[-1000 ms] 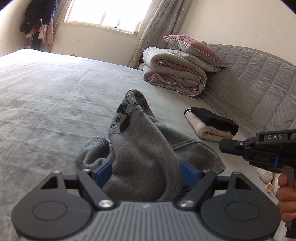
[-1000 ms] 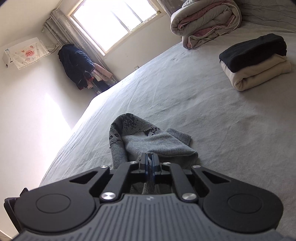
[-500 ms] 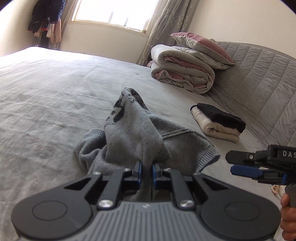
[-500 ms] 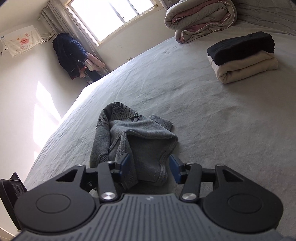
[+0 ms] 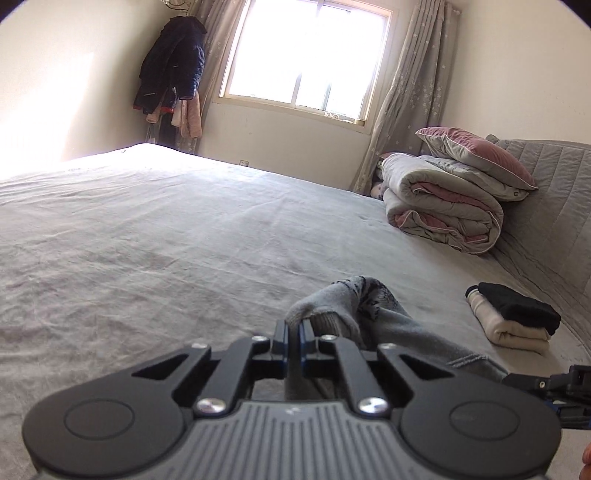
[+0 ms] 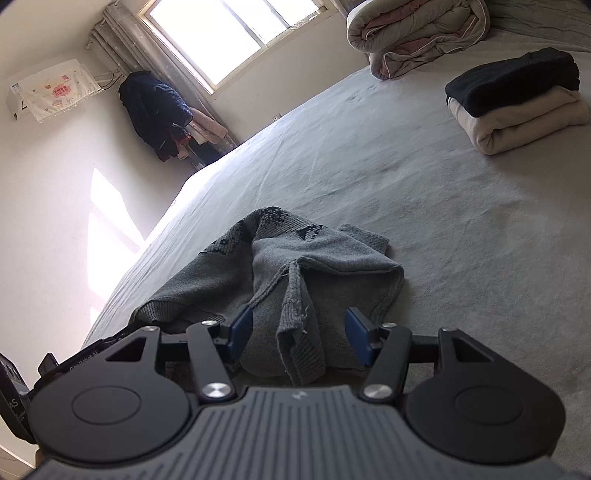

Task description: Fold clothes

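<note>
Where grey bed spreads widest: rolled duvet at headboard, folded stack nearer. Crumpled grey sweater mid-bed. Left gripper clamped on sweater fold; right gripper apart, straddling sweater edge.

Rolled quilt, pillow, hanging coats

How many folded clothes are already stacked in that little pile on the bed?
2: a black garment on top and a cream garment beneath it, stacked on the bed near the rolled duvet. Thinner pieces between them could be hidden.
</note>
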A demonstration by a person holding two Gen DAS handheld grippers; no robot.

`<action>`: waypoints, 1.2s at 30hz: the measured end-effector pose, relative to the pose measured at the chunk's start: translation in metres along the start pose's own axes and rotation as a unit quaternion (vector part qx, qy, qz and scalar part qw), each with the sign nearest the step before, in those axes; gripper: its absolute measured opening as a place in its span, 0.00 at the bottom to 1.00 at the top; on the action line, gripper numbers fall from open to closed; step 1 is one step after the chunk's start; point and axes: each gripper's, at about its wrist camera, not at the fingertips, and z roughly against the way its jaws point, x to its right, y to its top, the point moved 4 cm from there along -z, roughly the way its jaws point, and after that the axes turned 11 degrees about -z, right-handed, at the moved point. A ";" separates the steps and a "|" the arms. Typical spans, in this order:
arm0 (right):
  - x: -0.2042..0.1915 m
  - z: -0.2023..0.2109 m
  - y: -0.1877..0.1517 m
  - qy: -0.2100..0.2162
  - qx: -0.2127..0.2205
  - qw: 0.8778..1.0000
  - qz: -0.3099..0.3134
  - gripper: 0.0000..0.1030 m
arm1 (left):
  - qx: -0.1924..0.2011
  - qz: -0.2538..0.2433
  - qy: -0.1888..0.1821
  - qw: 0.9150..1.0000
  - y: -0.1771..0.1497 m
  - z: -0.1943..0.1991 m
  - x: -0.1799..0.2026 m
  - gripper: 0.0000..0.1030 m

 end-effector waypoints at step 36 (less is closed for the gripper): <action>-0.040 0.038 -0.069 0.121 -0.201 0.968 0.092 0.05 | -0.105 0.061 -0.119 0.986 -0.020 -0.018 0.005 0.58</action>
